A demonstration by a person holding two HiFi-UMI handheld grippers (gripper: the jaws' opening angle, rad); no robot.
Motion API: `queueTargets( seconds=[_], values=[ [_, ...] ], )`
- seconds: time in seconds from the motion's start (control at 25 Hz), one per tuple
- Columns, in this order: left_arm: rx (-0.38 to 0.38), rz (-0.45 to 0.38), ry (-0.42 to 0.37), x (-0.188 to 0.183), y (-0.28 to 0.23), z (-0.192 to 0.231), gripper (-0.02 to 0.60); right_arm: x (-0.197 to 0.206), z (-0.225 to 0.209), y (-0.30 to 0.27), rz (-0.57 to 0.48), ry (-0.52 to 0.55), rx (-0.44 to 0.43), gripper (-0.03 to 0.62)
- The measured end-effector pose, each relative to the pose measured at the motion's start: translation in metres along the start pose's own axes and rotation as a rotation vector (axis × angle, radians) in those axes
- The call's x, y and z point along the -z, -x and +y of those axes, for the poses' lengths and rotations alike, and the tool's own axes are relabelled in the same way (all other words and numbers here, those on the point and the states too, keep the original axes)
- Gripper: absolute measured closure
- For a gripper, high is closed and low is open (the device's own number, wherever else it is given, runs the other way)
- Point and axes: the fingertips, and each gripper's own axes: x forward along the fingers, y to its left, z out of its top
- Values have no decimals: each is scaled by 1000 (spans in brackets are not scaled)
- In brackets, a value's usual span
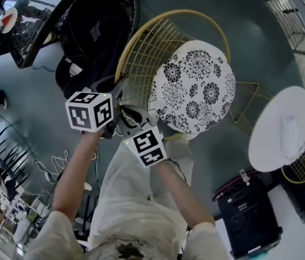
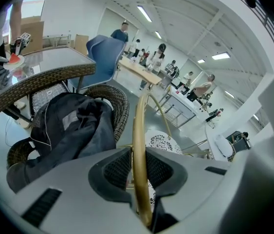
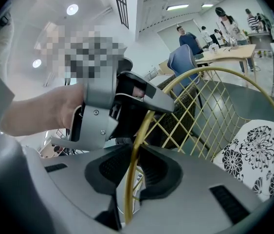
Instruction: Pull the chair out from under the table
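The chair is a gold wire chair [image 1: 141, 47] with a black-and-white flowered cushion [image 1: 195, 85], seen from above below my head. Both grippers hold the near rim of its curved back, side by side. My left gripper [image 1: 115, 95] is shut on the gold rim [image 2: 139, 130], which runs straight up between its pads [image 2: 119, 167]. My right gripper [image 1: 133, 117] is shut on the same rim [image 3: 141, 130] just below the left one. In the right gripper view the left gripper's body [image 3: 112, 111] sits right ahead on the rim. The glass table with a wicker edge [image 1: 44, 15] stands at the upper left.
A dark wicker chair [image 1: 128, 4] with a black jacket [image 1: 92, 37] on it stands between the gold chair and the table. A round white table [image 1: 282, 129] and a black case [image 1: 247, 210] are at the right. Cables [image 1: 49, 167] lie on the floor at the left.
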Motion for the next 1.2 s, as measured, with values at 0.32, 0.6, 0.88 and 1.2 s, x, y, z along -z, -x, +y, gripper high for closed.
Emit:
queueTargets(
  seconds=[0.32, 0.6, 0.88, 1.2],
  values=[
    [-9, -7, -18, 0, 1, -4, 509, 0, 1, 3, -9, -12, -19, 533],
    [-8, -8, -83, -3, -1, -5, 508, -2, -1, 2, -21, 10, 14, 530],
    [-23, -74, -12, -2, 12, -5, 508, -18, -7, 29, -74, 25, 37, 531],
    [-105, -90, -58, 2, 44, -11, 508, -24, -53, 95, -160, -44, 163, 531]
  ],
)
